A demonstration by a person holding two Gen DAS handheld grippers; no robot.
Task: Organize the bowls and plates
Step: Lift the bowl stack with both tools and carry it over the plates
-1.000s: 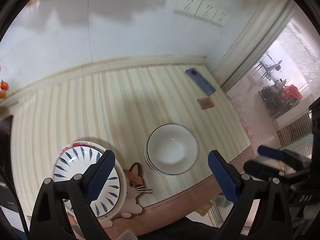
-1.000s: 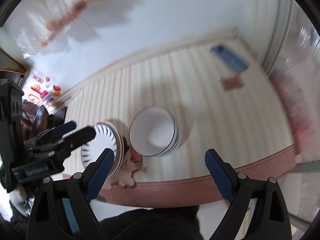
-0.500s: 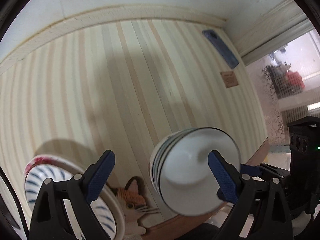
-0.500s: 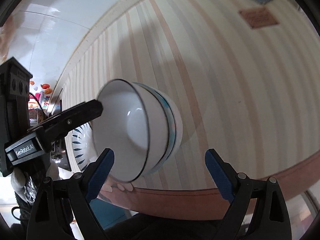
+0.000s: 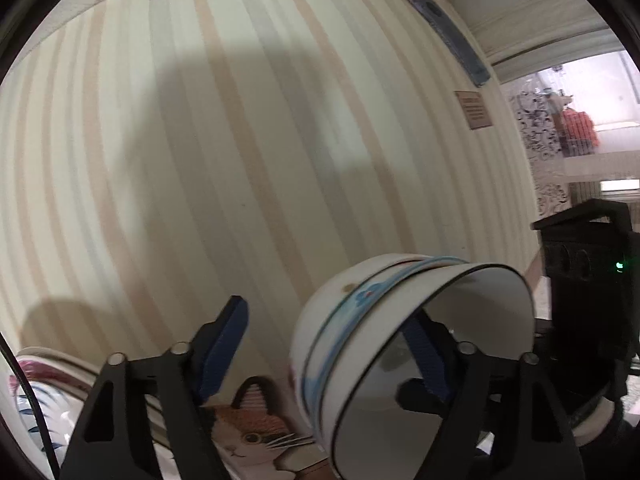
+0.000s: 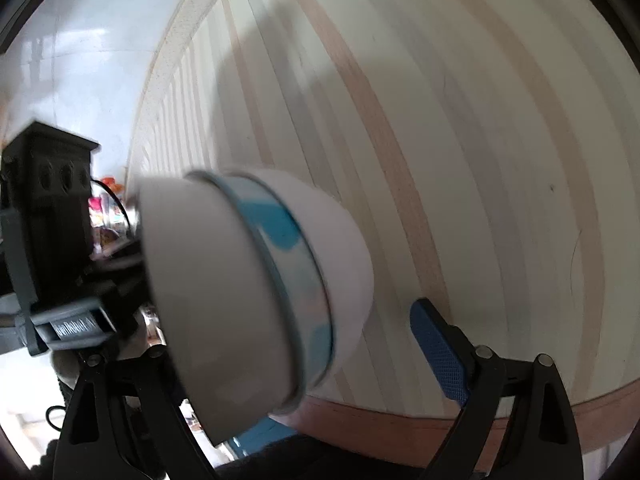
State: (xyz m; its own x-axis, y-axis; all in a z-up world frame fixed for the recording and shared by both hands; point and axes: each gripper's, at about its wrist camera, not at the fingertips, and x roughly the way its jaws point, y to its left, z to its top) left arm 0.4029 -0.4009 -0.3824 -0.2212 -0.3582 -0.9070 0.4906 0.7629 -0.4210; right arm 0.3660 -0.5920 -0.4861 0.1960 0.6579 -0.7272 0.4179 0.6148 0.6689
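A stack of white bowls [image 5: 352, 320] with a blue band stands near the front edge of the striped table [image 5: 240, 160]. My left gripper [image 5: 324, 320] is open and straddles the stack's left wall, one finger outside and the other inside the top bowl. In the right wrist view the bowls [image 6: 240, 280] fill the lower left. My right gripper [image 6: 312, 308] is open around the stack's right side, and its left finger is hidden behind the bowls. A stack of plates [image 5: 32, 396] with blue leaf marks sits at the lower left.
A cat-shaped coaster [image 5: 248, 428] lies between the plates and the bowls. A blue phone [image 5: 448, 40] and a small brown card [image 5: 474, 110] lie at the far right of the table. The table's brown front edge [image 6: 400, 420] runs just below the bowls.
Both grippers have dropped down and moved in close onto the bowl stack from either side. The left fingers have narrowed slightly. The bowls now fill much more of both views.
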